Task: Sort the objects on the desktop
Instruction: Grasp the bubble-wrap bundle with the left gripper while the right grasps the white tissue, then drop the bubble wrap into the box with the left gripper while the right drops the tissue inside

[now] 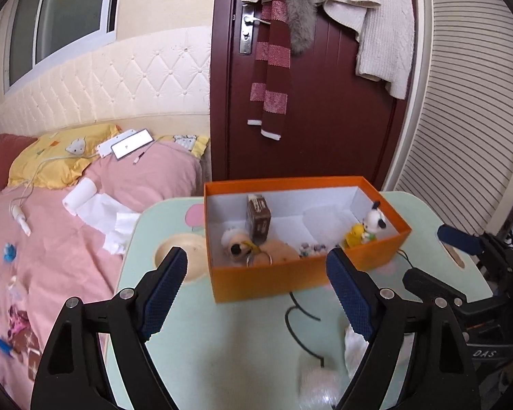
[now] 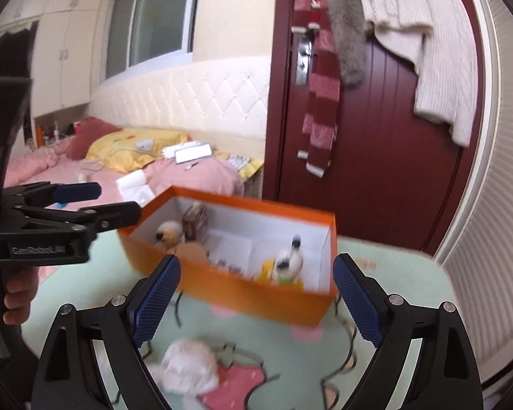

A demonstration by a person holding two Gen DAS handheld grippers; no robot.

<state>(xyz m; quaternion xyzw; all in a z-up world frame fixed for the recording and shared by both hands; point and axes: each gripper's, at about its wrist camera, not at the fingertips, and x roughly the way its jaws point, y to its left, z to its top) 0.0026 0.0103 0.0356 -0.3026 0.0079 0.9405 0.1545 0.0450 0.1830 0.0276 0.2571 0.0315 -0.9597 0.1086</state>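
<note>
Both grippers' jaws stand apart and empty; ahead of them the orange box [image 1: 301, 273] holds toys, while a white wad [image 2: 188, 369] lies on the counter [image 1: 222, 341] below the right jaws.

Black gripper [image 1: 256, 270], blue ribbed pads [image 1: 350, 294]

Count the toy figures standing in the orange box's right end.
2: a yellow figure and a black-and-white dog figure right beside it, by the orange box's right wall. Others may be hidden behind the front wall.
</note>
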